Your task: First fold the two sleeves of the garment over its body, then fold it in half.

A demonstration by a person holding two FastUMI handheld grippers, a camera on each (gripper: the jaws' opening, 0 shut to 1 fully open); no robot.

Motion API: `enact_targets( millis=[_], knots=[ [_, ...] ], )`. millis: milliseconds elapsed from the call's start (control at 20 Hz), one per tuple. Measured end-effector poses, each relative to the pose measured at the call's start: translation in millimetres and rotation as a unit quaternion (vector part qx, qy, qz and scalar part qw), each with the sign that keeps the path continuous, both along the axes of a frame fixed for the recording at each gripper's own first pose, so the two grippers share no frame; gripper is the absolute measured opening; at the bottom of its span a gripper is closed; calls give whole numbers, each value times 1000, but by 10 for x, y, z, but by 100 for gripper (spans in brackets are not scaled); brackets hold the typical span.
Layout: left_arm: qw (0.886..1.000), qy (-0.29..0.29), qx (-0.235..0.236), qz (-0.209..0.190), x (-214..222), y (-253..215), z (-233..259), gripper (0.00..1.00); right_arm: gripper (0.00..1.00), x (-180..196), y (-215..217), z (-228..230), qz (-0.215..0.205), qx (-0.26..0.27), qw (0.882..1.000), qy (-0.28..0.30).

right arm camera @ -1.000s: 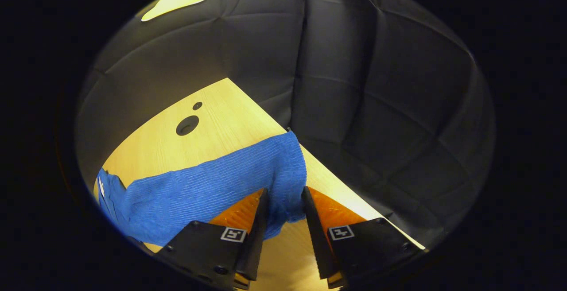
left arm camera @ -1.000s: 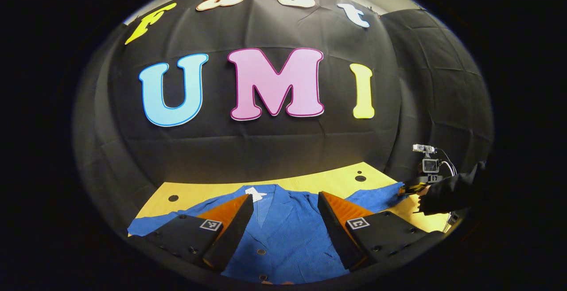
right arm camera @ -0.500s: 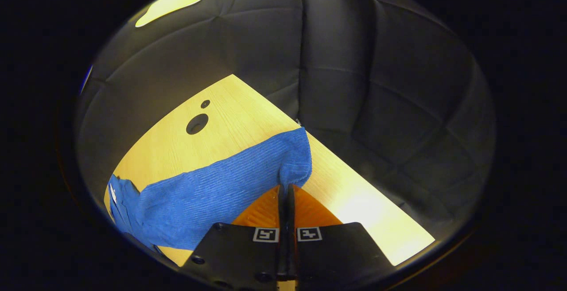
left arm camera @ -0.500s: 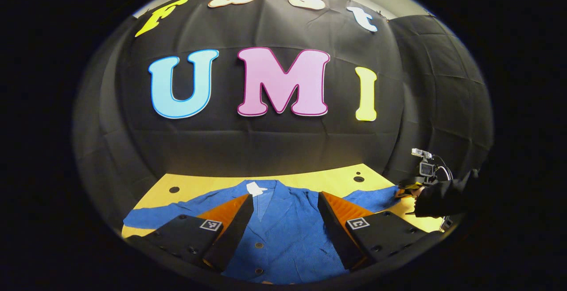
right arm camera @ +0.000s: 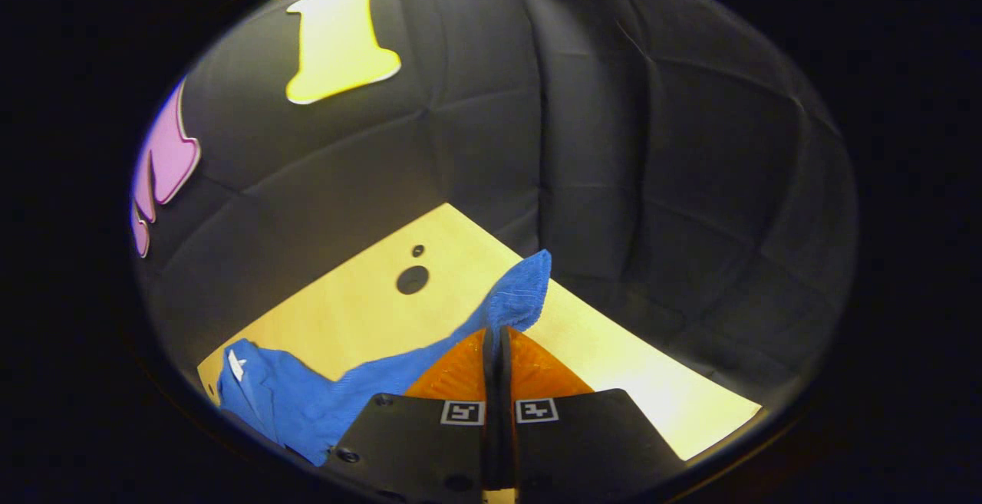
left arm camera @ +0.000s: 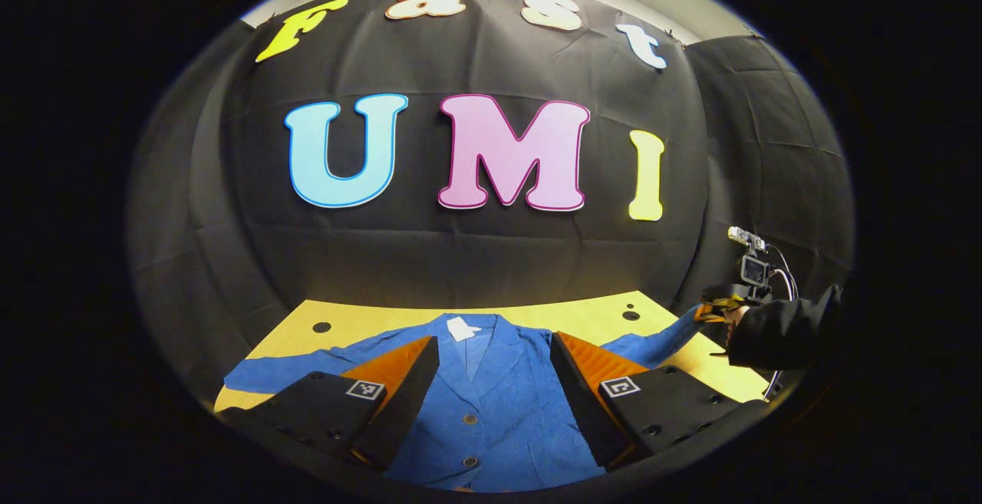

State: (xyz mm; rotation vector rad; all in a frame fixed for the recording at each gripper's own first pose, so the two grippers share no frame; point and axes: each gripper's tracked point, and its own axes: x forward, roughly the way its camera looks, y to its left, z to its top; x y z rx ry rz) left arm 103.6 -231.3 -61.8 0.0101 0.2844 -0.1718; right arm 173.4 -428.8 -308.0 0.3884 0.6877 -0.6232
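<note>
The right gripper (right arm camera: 495,335) is clamped on the jacket's (left arm camera: 491,404) right sleeve (right arm camera: 515,298), seemingly lifted off the table (right arm camera: 360,312). The left gripper (left arm camera: 491,381) hangs wide open, empty, above the jacket's front.

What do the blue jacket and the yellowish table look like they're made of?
The jacket looks like soft ribbed cloth, perhaps corduroy: fine parallel lines show on its matte sleeve. The table seems pale wood or laminate, with faint grain and a smooth sheen.
</note>
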Motion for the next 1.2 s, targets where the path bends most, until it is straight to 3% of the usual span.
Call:
enact_targets(
  millis=[200,450,800,1200],
  knots=[
    [1000,-8,-5,-4,-179,241,49,84,1,191,723,398,60,-26,997,-32],
    [1000,-16,-7,9,-470,702,98,84,0,425,1553,700,99,-24,993,-66],
    [998,1,-16,53,-798,1408,-45,84,0,606,2748,712,160,3,984,-75],
    [991,17,-35,125,-1048,2063,-310,84,1,917,4233,551,225,68,969,-78]
  ],
)
